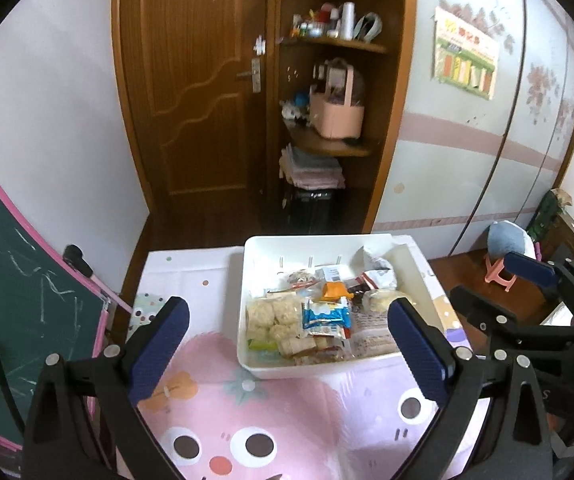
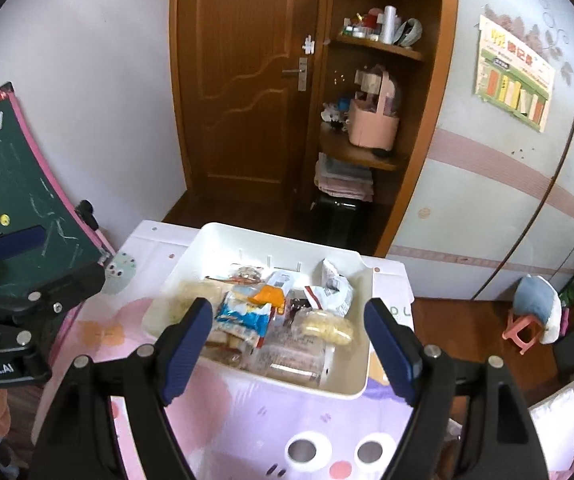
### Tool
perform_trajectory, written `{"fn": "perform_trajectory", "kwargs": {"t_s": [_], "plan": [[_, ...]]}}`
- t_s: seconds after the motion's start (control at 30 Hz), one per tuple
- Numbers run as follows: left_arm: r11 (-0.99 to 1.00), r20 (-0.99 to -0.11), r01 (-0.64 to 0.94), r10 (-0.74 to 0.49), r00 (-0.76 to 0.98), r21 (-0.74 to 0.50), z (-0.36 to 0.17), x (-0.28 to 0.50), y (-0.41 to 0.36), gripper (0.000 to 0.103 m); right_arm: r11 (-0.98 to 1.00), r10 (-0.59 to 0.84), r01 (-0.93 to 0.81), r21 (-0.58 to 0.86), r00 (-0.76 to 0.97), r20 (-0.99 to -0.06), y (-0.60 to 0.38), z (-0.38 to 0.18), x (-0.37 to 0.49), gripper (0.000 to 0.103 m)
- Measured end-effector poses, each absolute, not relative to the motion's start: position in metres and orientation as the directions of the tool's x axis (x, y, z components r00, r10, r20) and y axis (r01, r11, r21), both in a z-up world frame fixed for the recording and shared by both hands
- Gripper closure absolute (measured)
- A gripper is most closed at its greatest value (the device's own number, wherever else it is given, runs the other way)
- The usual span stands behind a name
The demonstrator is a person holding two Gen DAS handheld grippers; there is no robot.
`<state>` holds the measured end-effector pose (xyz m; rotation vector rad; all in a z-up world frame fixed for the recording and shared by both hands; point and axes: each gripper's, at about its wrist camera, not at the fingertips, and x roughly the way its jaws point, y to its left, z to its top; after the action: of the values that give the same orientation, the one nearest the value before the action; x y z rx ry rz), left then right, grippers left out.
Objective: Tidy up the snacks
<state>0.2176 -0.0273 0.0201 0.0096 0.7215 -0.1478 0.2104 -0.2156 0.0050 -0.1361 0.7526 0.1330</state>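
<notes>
A white plastic bin [image 1: 311, 366] [image 2: 363, 276] stands on a small table and holds several wrapped snacks: rice-cracker packs [image 1: 271, 318], a blue-and-white packet [image 1: 325, 316] [image 2: 243, 316], an orange packet [image 1: 333, 291] [image 2: 269, 294] and a yellow puffed snack [image 2: 329, 330]. My left gripper [image 1: 287, 320] is open and empty, above the table just in front of the bin. My right gripper [image 2: 289, 320] is open and empty, hovering over the bin's near edge. Each gripper shows at the side of the other's view.
The table wears a pink cartoon cloth [image 1: 247, 420] [image 2: 247, 412]. A green chalkboard [image 1: 15, 280] [image 2: 15, 184] leans at the left. Behind are a brown door [image 1: 199, 80], open shelves with a pink basket [image 1: 337, 112], and a pink stool [image 2: 521, 330] on the floor at right.
</notes>
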Motion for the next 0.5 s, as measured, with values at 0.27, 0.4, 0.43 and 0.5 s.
{"fn": "perform_trajectory", "kwargs": {"t_s": [0.27,0.4,0.43,0.5], "plan": [[0.987,-0.635,0.155,-0.140,0.760,-0.031,0.043,0.150,-0.027,0.000,0.992,0.055,-0.113,-0.048,0.758,-0.650,-0.221,0.032,0.146,0.024],[0.988,-0.630,0.150,-0.132,0.765,-0.026,0.048,0.115,-0.026,0.000,0.992,0.067,-0.119,-0.039,0.766,-0.639,-0.218,0.039,0.111,0.024],[0.989,-0.629,0.148,-0.128,0.767,-0.020,0.049,0.108,-0.026,0.000,0.991,0.068,-0.124,-0.043,0.769,-0.635,-0.217,0.040,0.102,0.024],[0.989,-0.627,0.145,-0.118,0.770,-0.008,0.050,0.092,-0.026,0.000,0.990,0.072,-0.132,-0.049,0.773,-0.630,-0.214,0.040,0.087,0.024]]}}
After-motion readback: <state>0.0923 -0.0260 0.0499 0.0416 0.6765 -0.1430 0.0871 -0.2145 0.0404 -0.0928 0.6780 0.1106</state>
